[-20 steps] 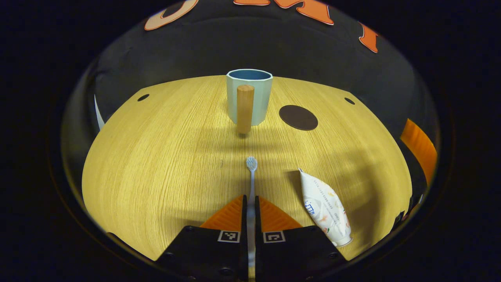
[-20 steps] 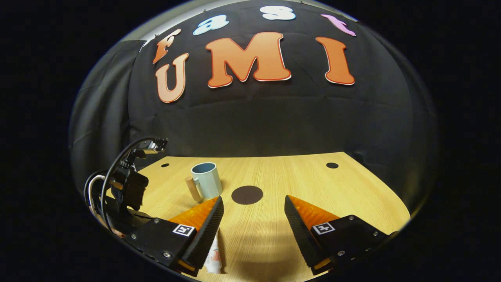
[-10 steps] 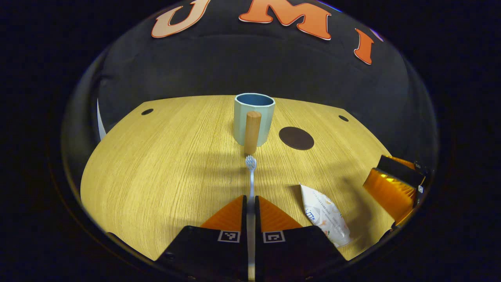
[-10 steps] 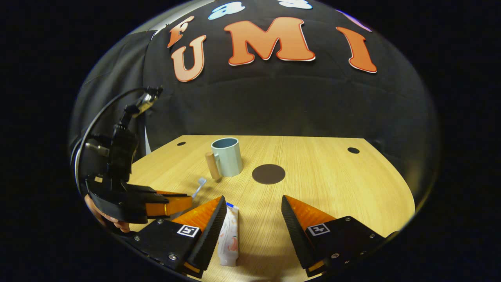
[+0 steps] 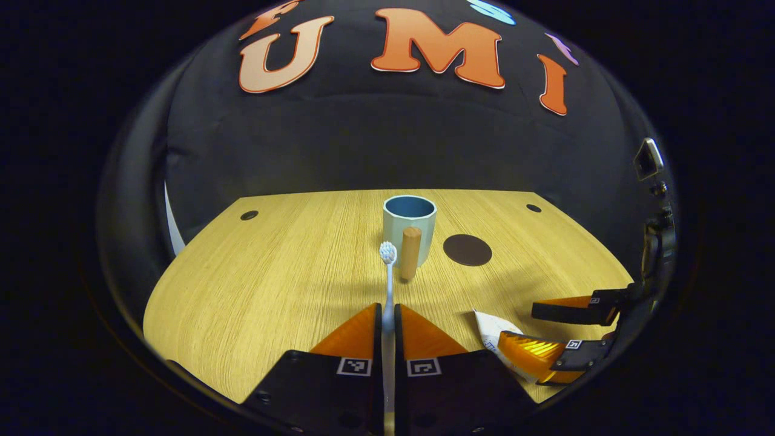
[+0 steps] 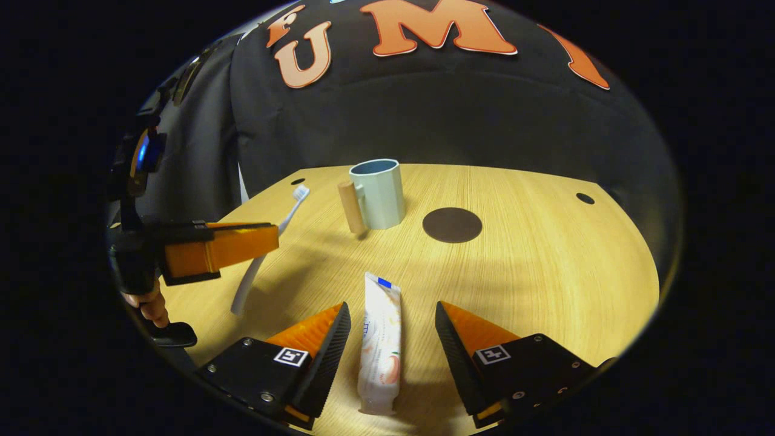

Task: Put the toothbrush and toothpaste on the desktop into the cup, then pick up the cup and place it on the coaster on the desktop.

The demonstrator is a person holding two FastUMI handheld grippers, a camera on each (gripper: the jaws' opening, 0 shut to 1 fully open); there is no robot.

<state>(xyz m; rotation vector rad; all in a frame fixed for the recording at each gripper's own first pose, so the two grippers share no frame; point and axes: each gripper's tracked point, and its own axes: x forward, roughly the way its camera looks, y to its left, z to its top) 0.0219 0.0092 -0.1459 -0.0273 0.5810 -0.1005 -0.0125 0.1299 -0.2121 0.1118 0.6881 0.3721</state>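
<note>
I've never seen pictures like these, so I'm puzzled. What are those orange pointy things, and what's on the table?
They are the jaws of two hand-held grippers; a person holds one in each hand, and each carries a camera. In the left gripper view, the left gripper is pinching a white plastic toothbrush. In the right gripper view, the right gripper is open around a white toothpaste tube lying on the wooden table. Farther back stand a pale blue cup with a wooden handle and a round dark brown coaster.
</note>
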